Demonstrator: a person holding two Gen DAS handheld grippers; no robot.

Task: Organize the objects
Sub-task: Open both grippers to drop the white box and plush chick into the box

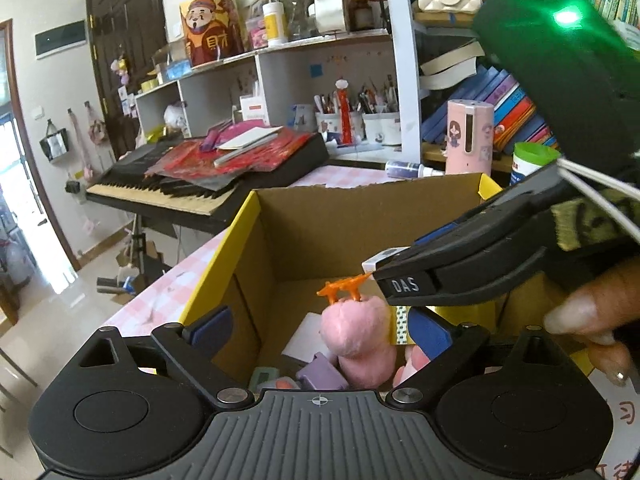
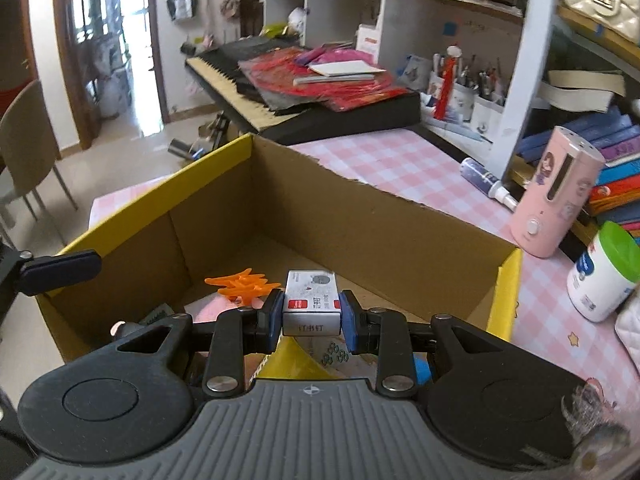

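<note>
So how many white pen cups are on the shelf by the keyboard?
3 in a row: left pen cup, middle pen cup, right pen cup. More may be hidden.

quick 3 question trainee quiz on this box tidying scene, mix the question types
1. True or false: the right gripper is shut on a small staple box.
2. Multiple choice: the left gripper has its jaws A) shut on the pink plush toy, B) open, holding nothing, C) shut on a pen.
3. Fill in: the orange plastic piece sits on top of the pink plush toy inside the ____.

Key: 1 true; 2 B; 3 cardboard box.
</note>
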